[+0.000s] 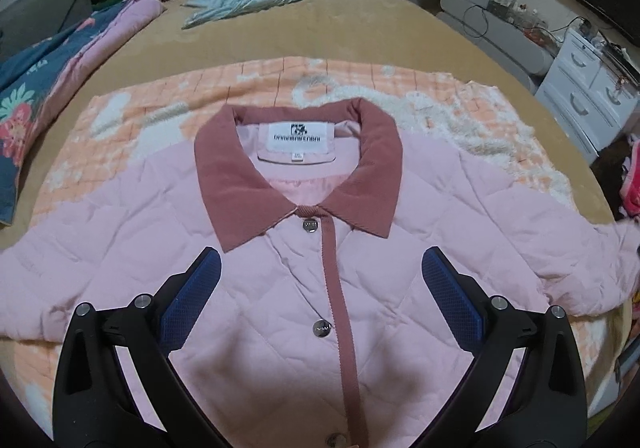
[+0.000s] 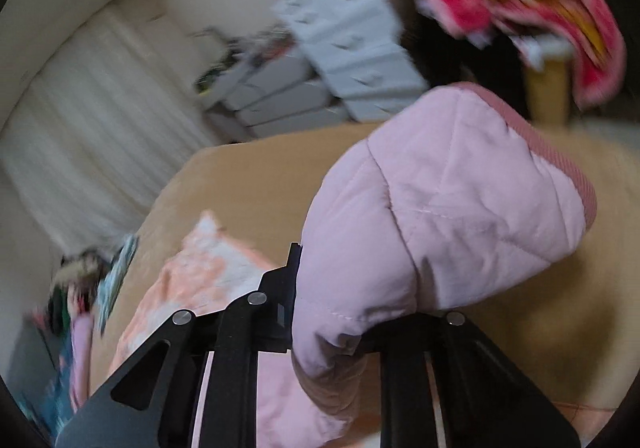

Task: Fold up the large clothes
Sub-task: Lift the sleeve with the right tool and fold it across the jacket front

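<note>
My left gripper (image 1: 320, 280) hangs with jaws wide apart, empty, above the pink jacket (image 1: 256, 248) lying buttoned on the bed (image 1: 360, 24); its neck label (image 1: 298, 136) reads DAMABAIFENBAI. My right gripper (image 2: 340, 312) is clamped on the jacket's sleeve (image 2: 448, 208).

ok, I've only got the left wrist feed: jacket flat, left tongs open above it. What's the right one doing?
Observer: The right tongs are shut on the jacket sleeve, near its cuff.
Operator: Sleeve lifted or still lying on the bed?
Observer: Lifted. The cuff end bulges up clear of the tan bed cover.
Operator: Which part of the cuff shows?
Observer: Its ribbed dusty-pink trim runs along the far edge.
</note>
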